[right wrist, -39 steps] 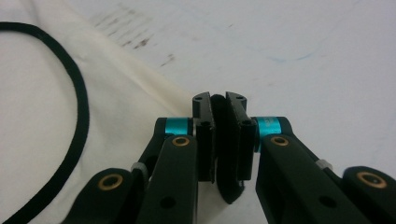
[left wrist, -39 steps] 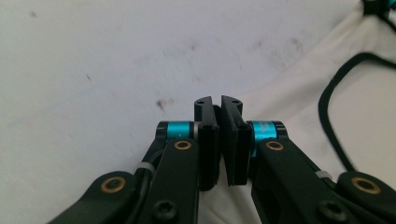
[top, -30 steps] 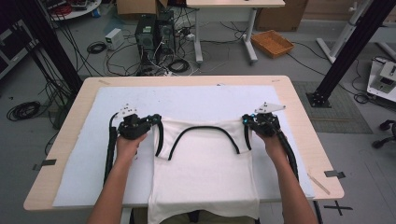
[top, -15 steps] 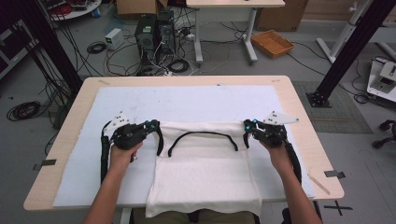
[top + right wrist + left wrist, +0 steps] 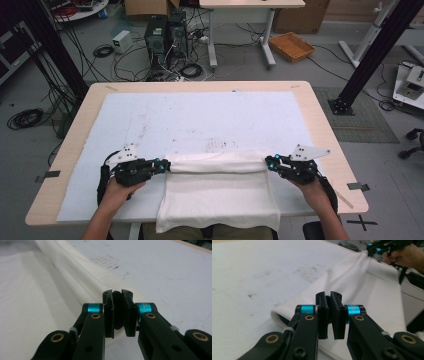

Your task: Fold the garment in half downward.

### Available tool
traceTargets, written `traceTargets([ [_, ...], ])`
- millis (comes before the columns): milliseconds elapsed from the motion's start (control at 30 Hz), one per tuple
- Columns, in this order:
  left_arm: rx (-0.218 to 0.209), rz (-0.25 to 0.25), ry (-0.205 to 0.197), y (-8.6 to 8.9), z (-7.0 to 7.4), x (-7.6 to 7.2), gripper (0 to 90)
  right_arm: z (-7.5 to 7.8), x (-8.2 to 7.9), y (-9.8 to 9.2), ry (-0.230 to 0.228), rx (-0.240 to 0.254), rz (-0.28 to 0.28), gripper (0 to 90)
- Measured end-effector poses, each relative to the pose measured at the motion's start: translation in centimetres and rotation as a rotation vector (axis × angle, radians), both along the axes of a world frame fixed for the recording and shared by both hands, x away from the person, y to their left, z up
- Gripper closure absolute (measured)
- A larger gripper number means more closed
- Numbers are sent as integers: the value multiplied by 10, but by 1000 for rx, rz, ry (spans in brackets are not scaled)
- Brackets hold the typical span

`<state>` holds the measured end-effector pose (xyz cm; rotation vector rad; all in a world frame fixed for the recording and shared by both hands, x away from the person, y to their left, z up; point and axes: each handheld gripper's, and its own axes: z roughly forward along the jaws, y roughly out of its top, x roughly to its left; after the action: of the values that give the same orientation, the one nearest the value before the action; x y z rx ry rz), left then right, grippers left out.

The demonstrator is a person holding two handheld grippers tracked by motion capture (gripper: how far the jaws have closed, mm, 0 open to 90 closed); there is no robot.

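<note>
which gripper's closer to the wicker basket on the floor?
Right. The right gripper is at the cloth's right end, on the basket's side of the table; the left gripper is at the cloth's left end, farther off.

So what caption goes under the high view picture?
Two grippers, left and right, fold a white garment on the table.

The high view looked down over the table (image 5: 320,125); both gripper views sat close, sharing the folded cloth (image 5: 217,162).
</note>
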<state>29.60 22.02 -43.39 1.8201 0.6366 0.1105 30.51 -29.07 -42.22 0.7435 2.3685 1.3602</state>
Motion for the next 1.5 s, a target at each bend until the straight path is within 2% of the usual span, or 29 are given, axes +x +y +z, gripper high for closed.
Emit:
traceTargets([
  [33,-4,-31,11,0,-1,-1,810,0,-3,-1,3,-7,1,805],
  [67,-17,-31,5,0,0,-3,718,0,-6,-2,7,-22,-2,783],
  [100,-45,-10,1,2,1,-2,619,0,-7,-3,12,-18,-11,717],
  [133,-66,22,3,3,2,-1,527,1,-8,-6,20,9,-34,627],
  [167,-97,86,3,7,4,2,458,1,-7,-8,13,27,-58,576],
  [200,-114,120,1,10,5,4,422,1,-5,-11,15,62,-93,536],
  [233,-121,180,-12,14,6,6,422,2,-4,-12,19,72,-112,503],
  [267,-114,219,-14,16,6,7,420,2,-2,-13,10,77,-160,431],
  [300,-97,262,-5,18,6,10,413,1,-1,-13,7,75,-192,402],
  [333,-77,290,6,20,6,13,413,0,2,-13,10,69,-215,401],
  [367,-77,290,6,20,6,13,413,0,4,-13,18,63,-242,401],
  [400,-39,331,19,19,6,18,413,1,8,-12,25,60,-272,398],
  [500,-3,345,38,12,7,27,413,6,19,-11,25,88,-308,391],
  [567,17,349,61,5,7,33,413,9,29,-7,55,100,-328,392],
  [667,54,336,93,-6,3,40,413,5,48,5,134,68,-305,392],
  [733,85,335,122,-13,-2,42,406,-1,59,11,172,19,-302,392],
  [800,115,333,159,-19,-8,45,372,-10,68,14,243,-17,-301,395],
  [900,147,309,218,-24,-16,50,360,-21,72,15,334,-40,-279,423],
  [933,165,297,233,-26,-18,51,360,-23,71,16,328,-50,-277,432],
  [967,182,291,217,-27,-19,51,359,-23,70,16,315,-57,-271,467],
  [1000,188,292,215,-27,-18,50,376,-23,70,16,331,-47,-245,555],
  [1033,195,285,217,-27,-18,50,412,-23,69,16,331,-48,-236,562],
  [1100,230,247,190,-29,-17,47,614,-22,66,19,317,-73,-219,663],
  [1167,236,230,176,-32,-15,44,783,-21,63,21,304,-91,-183,788],
  [1233,241,236,172,-33,-14,43,813,-19,60,23,295,-110,-181,821],
  [1267,226,250,185,-32,-13,44,819,-17,60,22,286,-115,-188,827],
  [1300,207,259,182,-32,-12,45,822,-14,60,20,257,-116,-211,832],
  [1333,167,271,176,-31,-10,46,823,-12,61,18,246,-108,-225,833],
  [1500,91,299,122,-38,-2,59,826,-1,68,7,135,-76,-310,835],
])
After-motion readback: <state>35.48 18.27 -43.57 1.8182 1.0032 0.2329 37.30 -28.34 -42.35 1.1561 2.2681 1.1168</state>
